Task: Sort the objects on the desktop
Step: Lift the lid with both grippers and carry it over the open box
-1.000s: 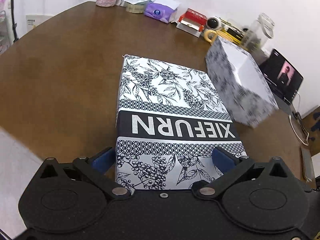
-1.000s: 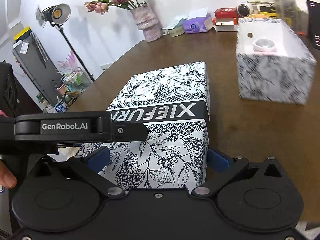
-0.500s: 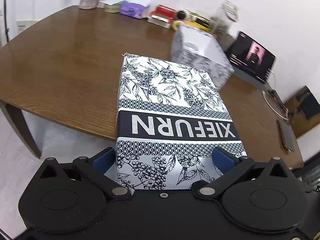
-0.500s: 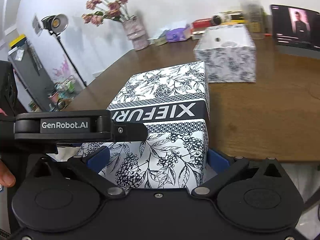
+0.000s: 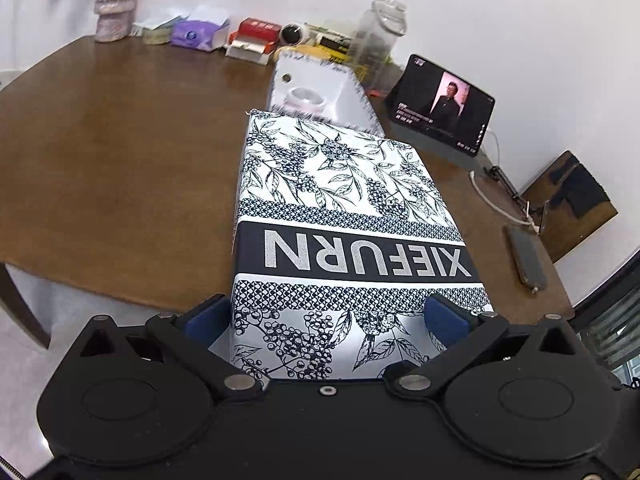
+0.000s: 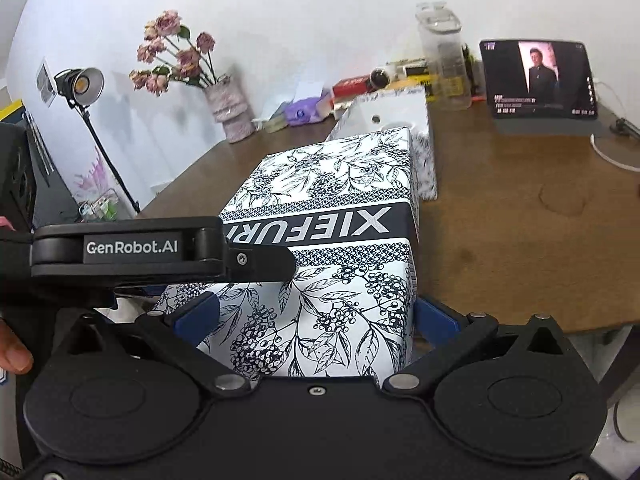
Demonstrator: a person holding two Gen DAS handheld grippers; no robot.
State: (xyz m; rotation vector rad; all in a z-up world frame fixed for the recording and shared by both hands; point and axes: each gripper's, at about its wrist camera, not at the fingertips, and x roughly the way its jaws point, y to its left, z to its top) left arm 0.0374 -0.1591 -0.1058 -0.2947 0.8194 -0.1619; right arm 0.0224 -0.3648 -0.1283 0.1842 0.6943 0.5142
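Carrying the printed lid (image 5: 352, 248), marked XIEFURN, toward the open box (image 5: 320, 92) standing on the bench (image 5: 112, 152) just beyond the lid's far edge

Left gripper (image 5: 336, 316): jaws clamped on the near end of the lid, blue pads (image 5: 204, 320) pressing both side walls. Right gripper (image 6: 316, 316): jaws likewise clamped on the lid's near end, alongside the left tool, with part of the left tool's body crossing the right wrist view

Holding the lid clear of the bench, near end hanging out past the bench edge, far end overlapping the box in both views. Something pale and round lying inside the box; identity not clear

For a good finish to this step:
- Keeping both grips equal in pressure, avoiding crushing the thin card walls
- Keeping the lid level, both tools advancing together, avoiding any twist
- Lining up the far corners of the lid with the box's rim before lowering
- Lowering straight down, watching for one wall catching inside the lid
- Steering wide of the tall clear jar (image 5: 376, 36) and the tablet (image 5: 440, 108) standing close behind and beside the box
- Releasing only once the lid is judged to be sitting flat on all sides
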